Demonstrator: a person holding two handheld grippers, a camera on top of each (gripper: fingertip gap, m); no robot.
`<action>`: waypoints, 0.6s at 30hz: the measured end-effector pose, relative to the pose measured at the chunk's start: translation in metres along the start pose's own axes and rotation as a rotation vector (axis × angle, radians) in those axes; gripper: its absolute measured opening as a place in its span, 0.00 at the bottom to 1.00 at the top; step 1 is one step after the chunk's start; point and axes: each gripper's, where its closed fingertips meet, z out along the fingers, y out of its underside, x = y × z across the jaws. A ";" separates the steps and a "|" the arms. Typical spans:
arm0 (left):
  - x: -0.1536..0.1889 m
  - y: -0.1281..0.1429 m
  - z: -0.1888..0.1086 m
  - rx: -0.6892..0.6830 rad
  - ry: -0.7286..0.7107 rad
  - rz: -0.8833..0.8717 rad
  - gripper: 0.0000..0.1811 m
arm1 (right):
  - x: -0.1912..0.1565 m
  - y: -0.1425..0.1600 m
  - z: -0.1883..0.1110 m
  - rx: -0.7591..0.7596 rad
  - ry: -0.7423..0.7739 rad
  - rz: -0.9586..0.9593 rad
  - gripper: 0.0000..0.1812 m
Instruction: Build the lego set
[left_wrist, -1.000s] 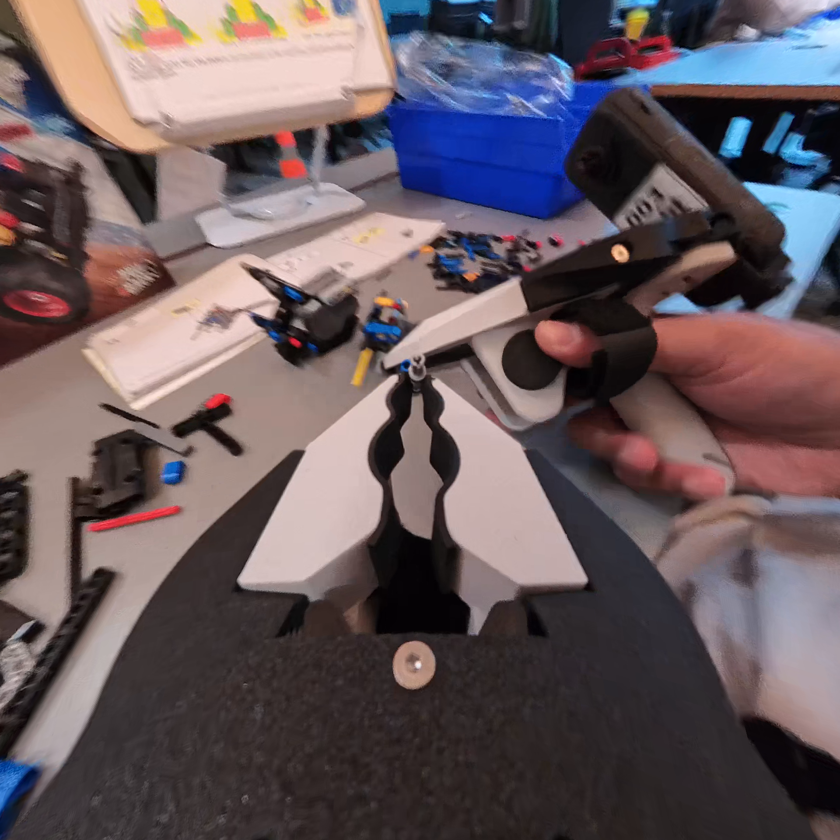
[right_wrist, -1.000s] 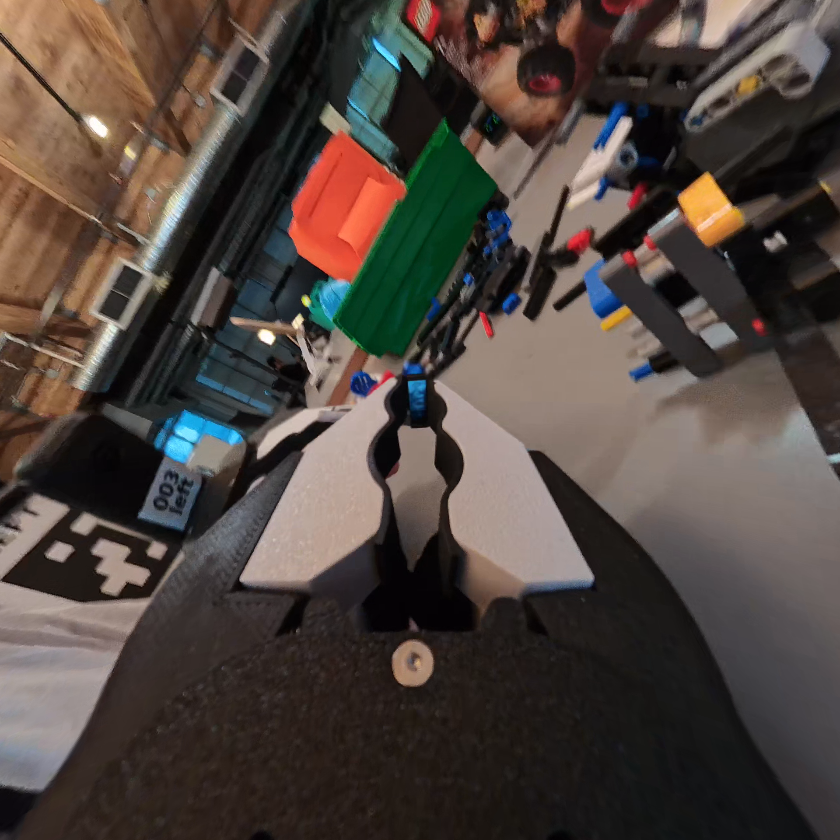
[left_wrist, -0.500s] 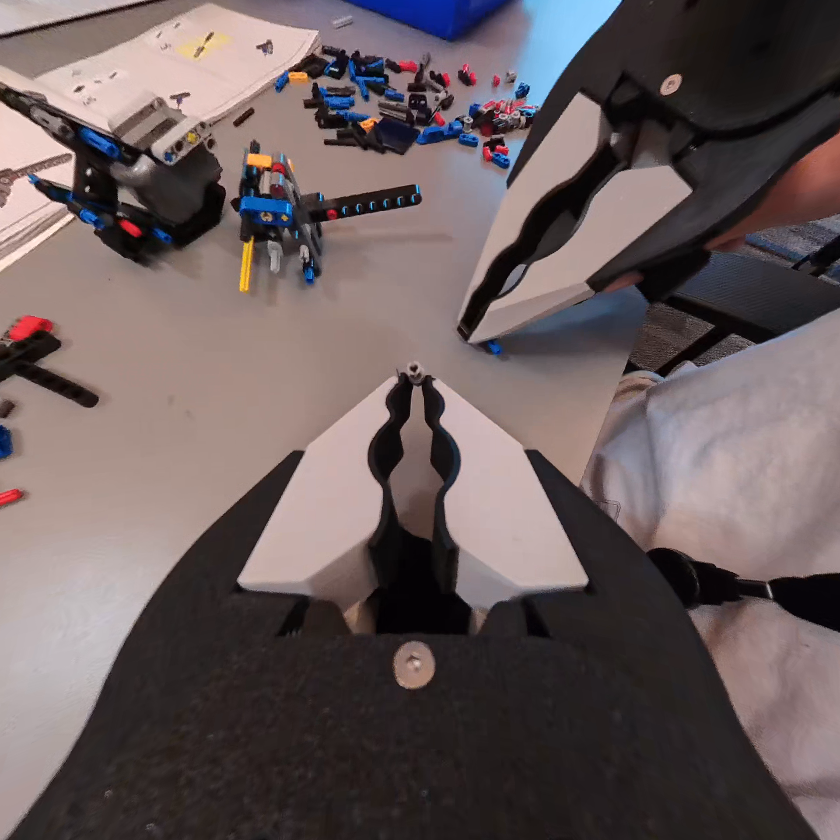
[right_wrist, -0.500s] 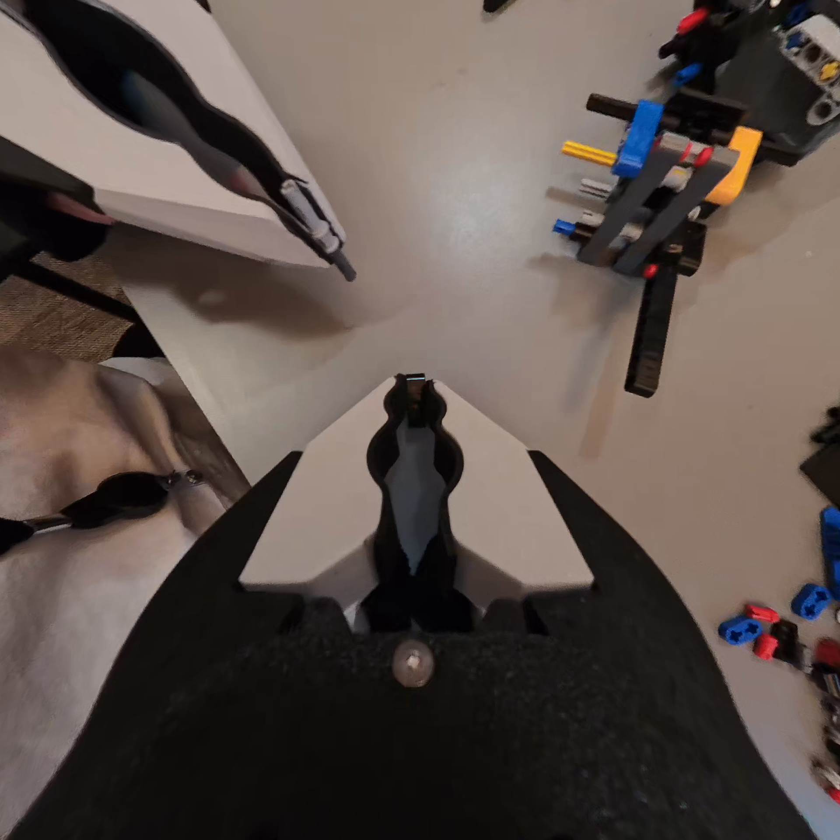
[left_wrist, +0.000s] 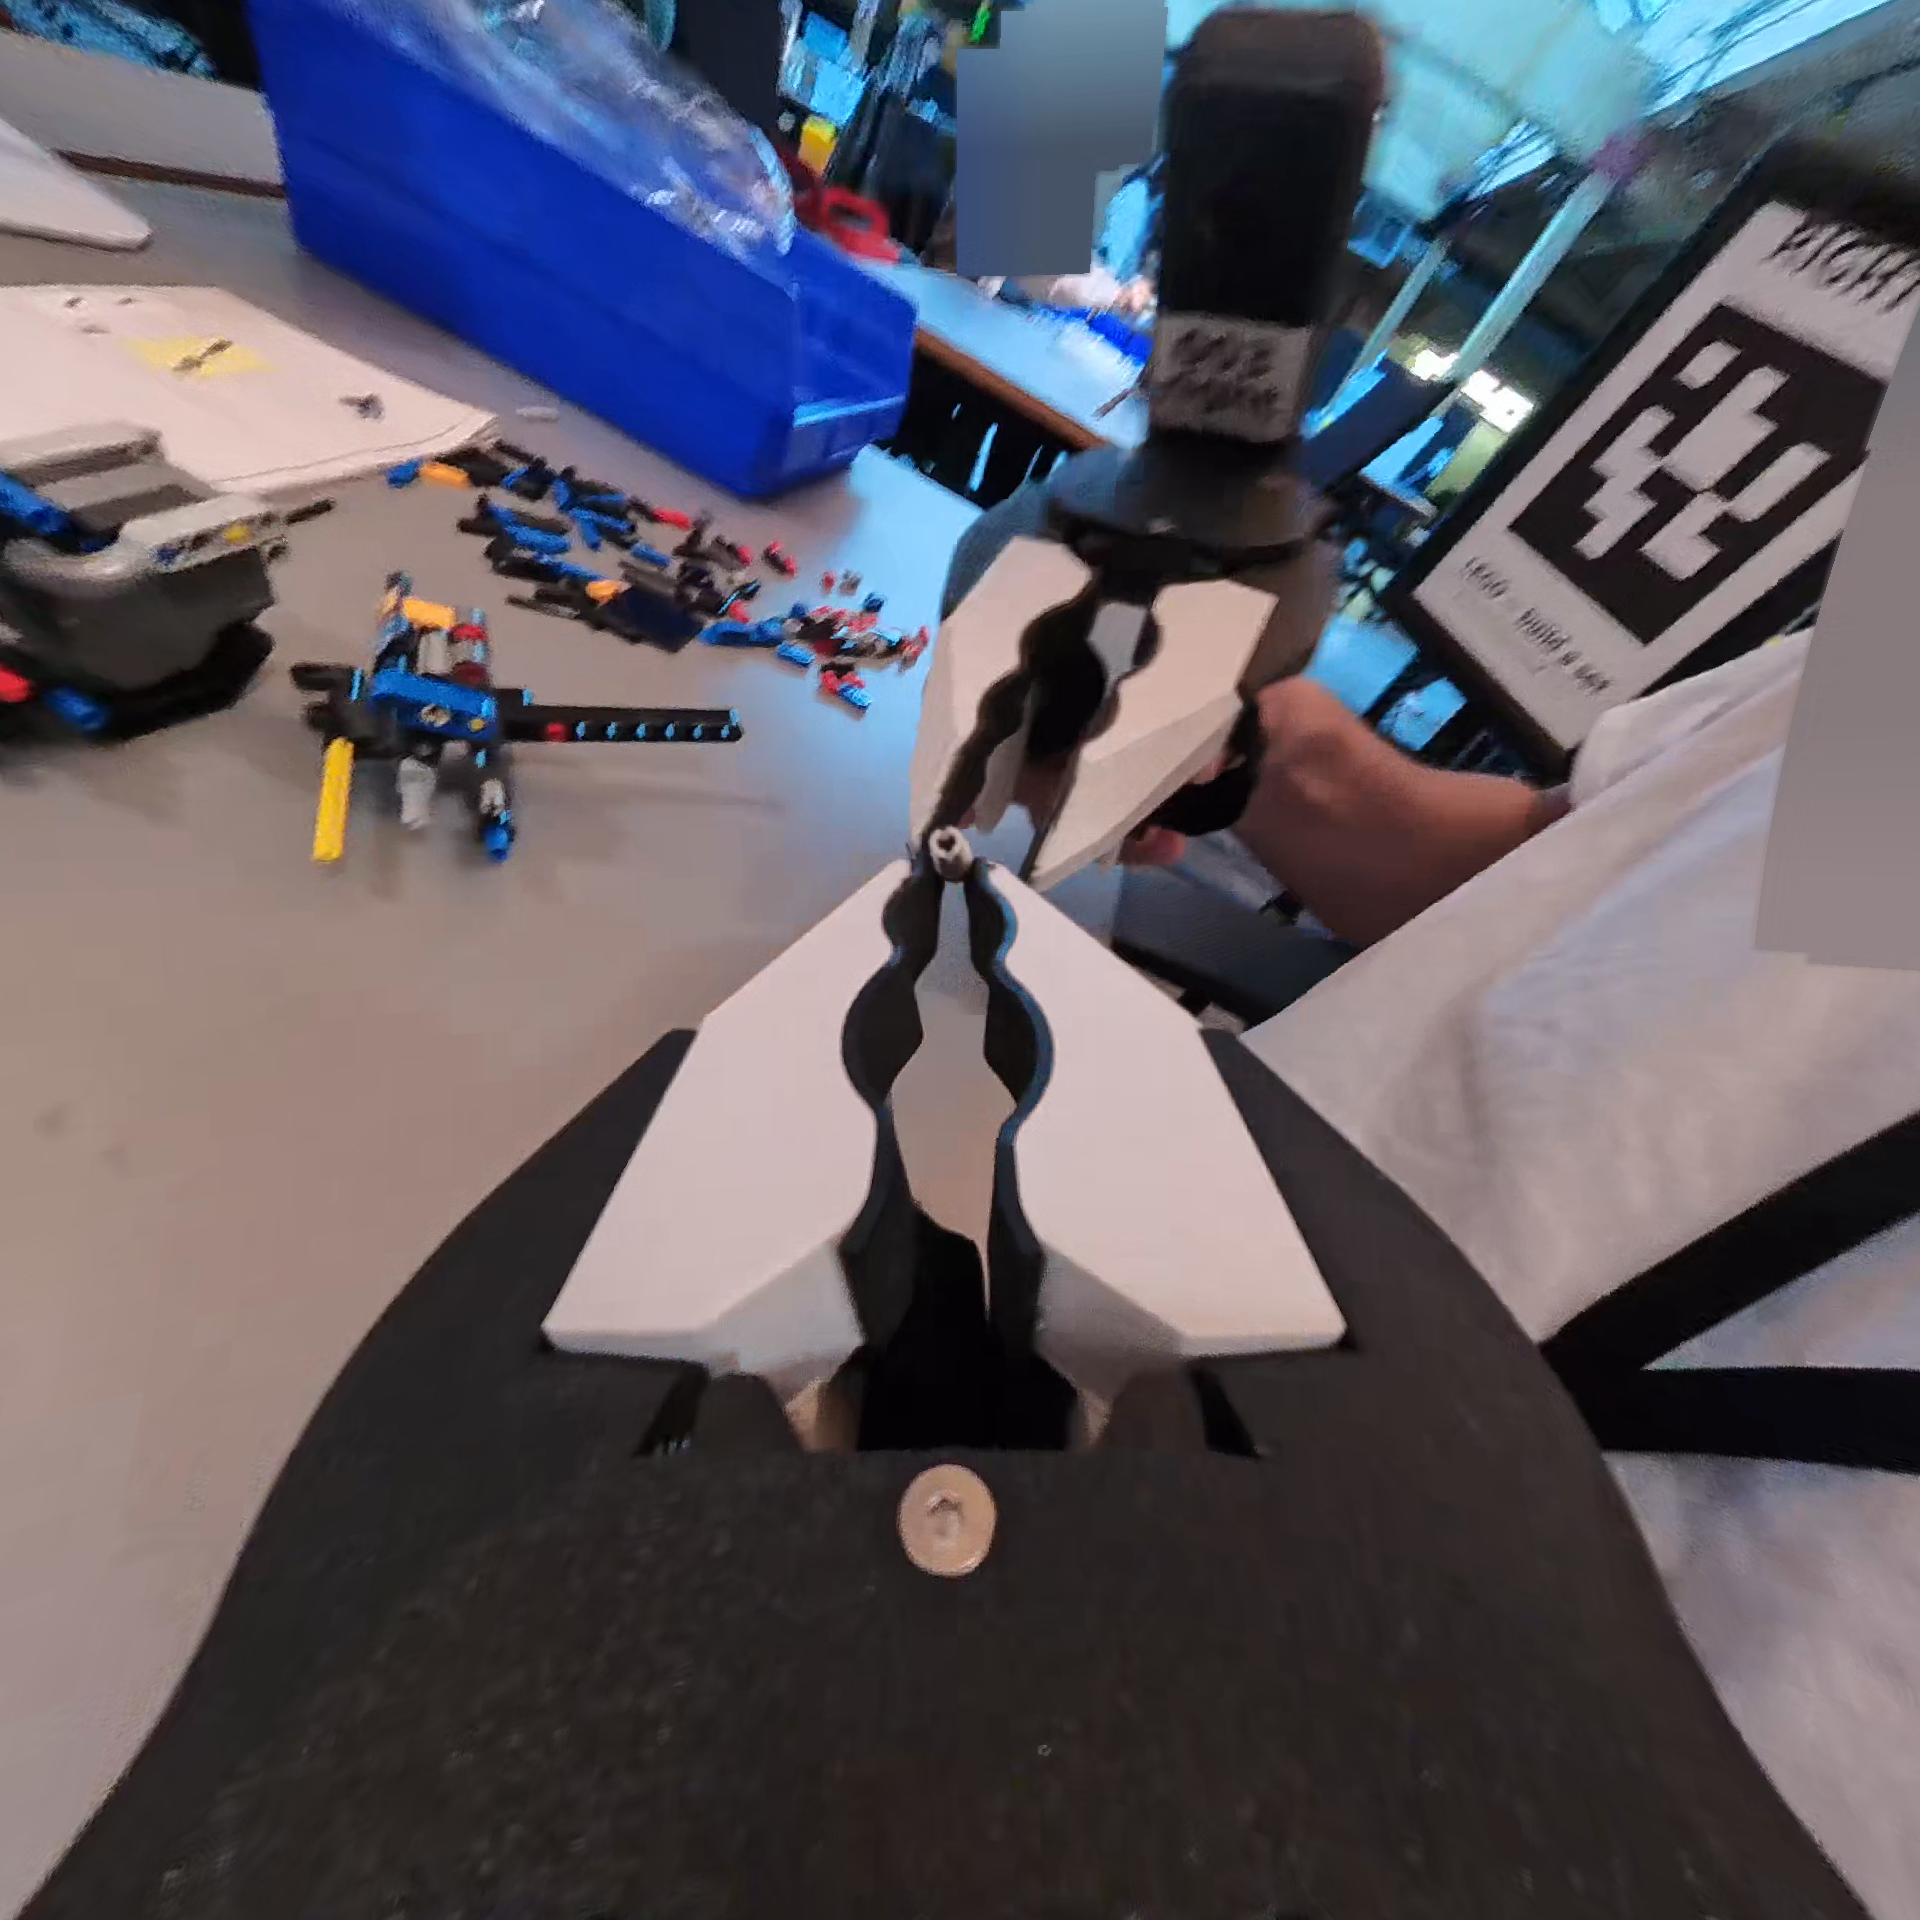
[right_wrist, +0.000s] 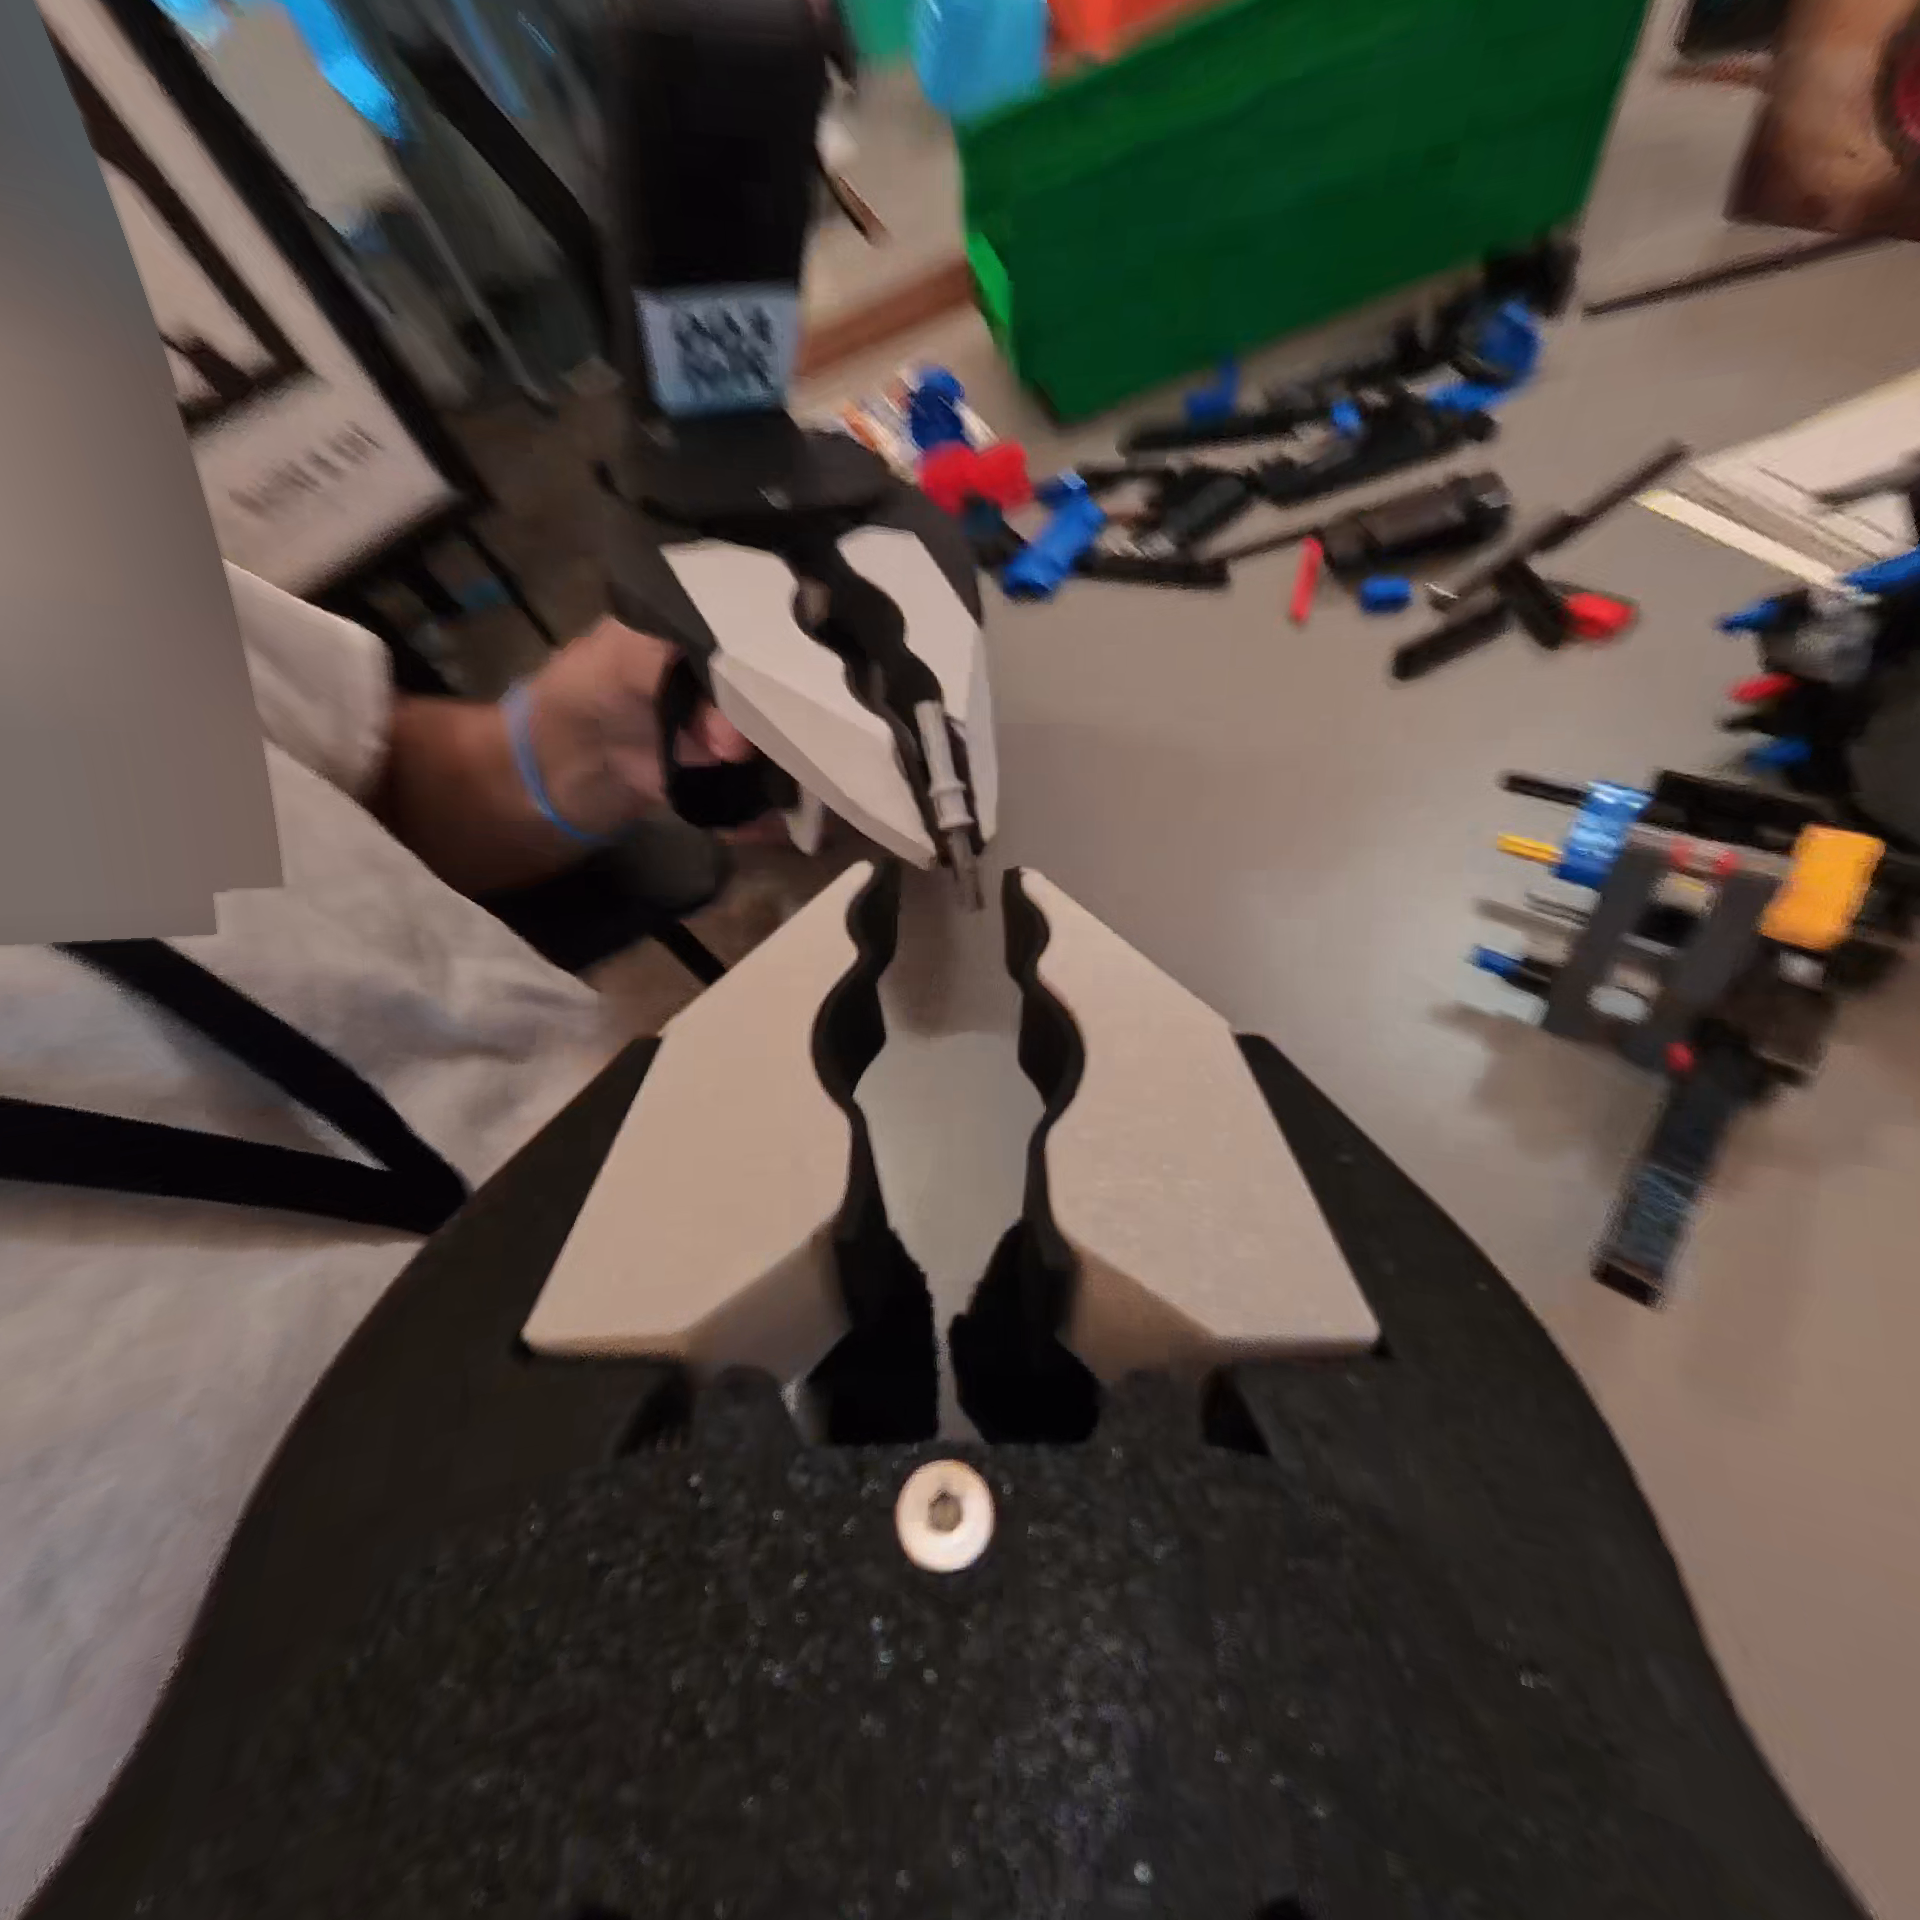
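My left gripper (left_wrist: 948, 871) is shut on a small grey pin (left_wrist: 948, 852) that sticks out past its tips. It also shows in the right wrist view (right_wrist: 956, 847), gripping the pin (right_wrist: 940, 774). My right gripper (right_wrist: 948, 883) is open and empty, and the pin's end pokes into the gap between its tips. The right gripper (left_wrist: 987, 831) faces the left one tip to tip above the table's near edge. A small blue, black and yellow sub-assembly (left_wrist: 436, 707) lies on the grey table (left_wrist: 208, 1039), also in the right wrist view (right_wrist: 1704, 935).
A larger grey and black build (left_wrist: 114, 582) sits at the left on an instruction booklet (left_wrist: 208, 374). Several loose pieces (left_wrist: 665, 582) lie before a blue bin (left_wrist: 582, 239). More pieces (right_wrist: 1351, 488) lie by a green bin (right_wrist: 1278, 177). The person's light-coloured clothing (left_wrist: 1558, 1039) is close by. My left and right fingertips are right by each other.
Both grippers rose from the table and turned to face each other. The right gripper went from shut to open; the blue piece it held a second ago is gone. The left keeps its pin.
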 end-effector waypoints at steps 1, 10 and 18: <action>0.003 -0.003 -0.001 0.028 0.009 0.015 0.02 | -0.005 -0.004 0.000 0.032 -0.074 0.047 0.09; 0.021 0.002 -0.005 0.027 0.015 0.100 0.02 | -0.021 0.007 0.000 -0.011 -0.205 -0.035 0.01; -0.015 0.036 -0.014 -0.296 -0.232 0.453 0.09 | 0.009 0.046 0.006 -0.325 -0.090 -0.236 0.00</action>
